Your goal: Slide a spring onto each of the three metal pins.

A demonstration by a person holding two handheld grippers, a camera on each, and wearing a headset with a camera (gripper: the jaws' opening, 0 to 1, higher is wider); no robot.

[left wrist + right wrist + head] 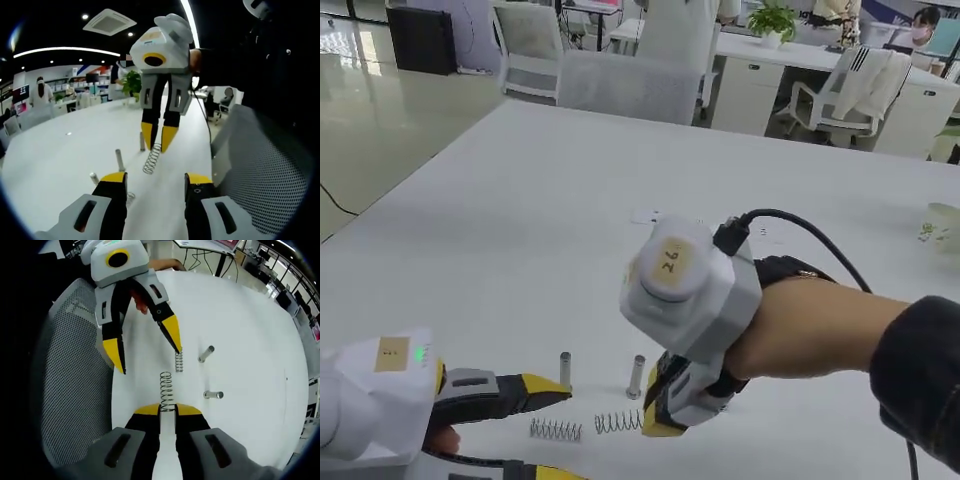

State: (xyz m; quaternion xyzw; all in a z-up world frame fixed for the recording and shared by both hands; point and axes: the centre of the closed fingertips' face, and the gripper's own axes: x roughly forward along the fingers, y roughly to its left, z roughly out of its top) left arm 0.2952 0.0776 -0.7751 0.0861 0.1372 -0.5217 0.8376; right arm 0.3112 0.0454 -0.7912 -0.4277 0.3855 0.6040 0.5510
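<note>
Two short metal pins point(565, 368) point(636, 376) stand upright on the white table point(570, 200). My right gripper point(655, 424) reaches down just beside the right-hand pin and is shut on one end of a spring point(166, 387), whose free end points at the left gripper. A second spring point(556, 430) lies flat on the table between the open jaws of my left gripper point(560, 433). In the left gripper view three pins appear: point(120, 159), point(142, 141), point(94, 177). There the held spring point(151, 159) slants from the right gripper point(157, 137) down to the table.
A black cable point(800, 225) runs from the right gripper across the table. A small pale object point(940, 225) sits at the table's right edge. A mesh chair back point(75, 365) stands close to the near edge. Office chairs point(620, 70) and desks lie beyond the far edge.
</note>
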